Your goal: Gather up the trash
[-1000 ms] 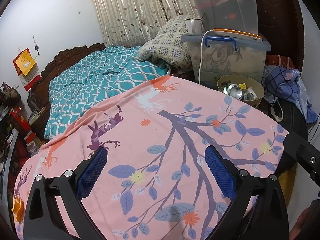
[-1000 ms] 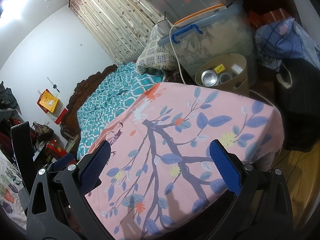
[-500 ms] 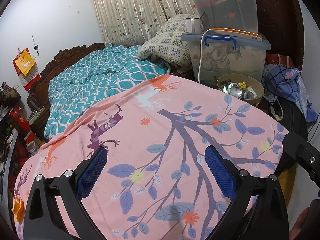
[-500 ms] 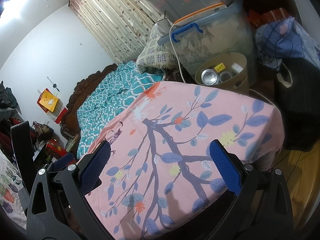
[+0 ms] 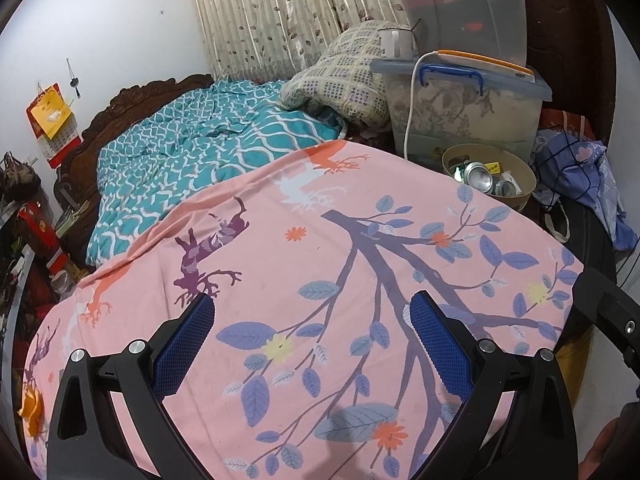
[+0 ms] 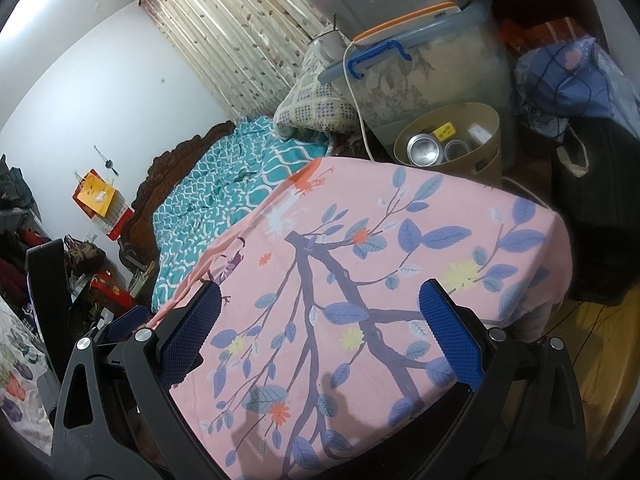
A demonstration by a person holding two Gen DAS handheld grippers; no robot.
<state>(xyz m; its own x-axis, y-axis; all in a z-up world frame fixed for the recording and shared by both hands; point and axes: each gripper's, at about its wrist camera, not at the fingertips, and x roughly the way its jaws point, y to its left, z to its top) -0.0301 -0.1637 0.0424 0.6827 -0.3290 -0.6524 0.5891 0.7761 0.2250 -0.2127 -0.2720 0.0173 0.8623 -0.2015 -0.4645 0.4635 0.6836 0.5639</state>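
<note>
Bedroom clutter everywhere, but the pink cotton sheet with blue leaves (image 5: pixel 304 280) over the table is bare, so I'd say collecting is pretty much finished. Crushed silver drink cans (image 6: pixel 426 150) sit inside the round tan plastic bin (image 6: pixel 486 152), which is parked just beyond the far edge of the sheet, below the clear storage tub with blue handle (image 5: pixel 464 108), probably for easy dropping. My left claw (image 5: pixel 312 344) and right claw (image 6: pixel 318 332) both hover spread wide, gripping nothing.
</note>
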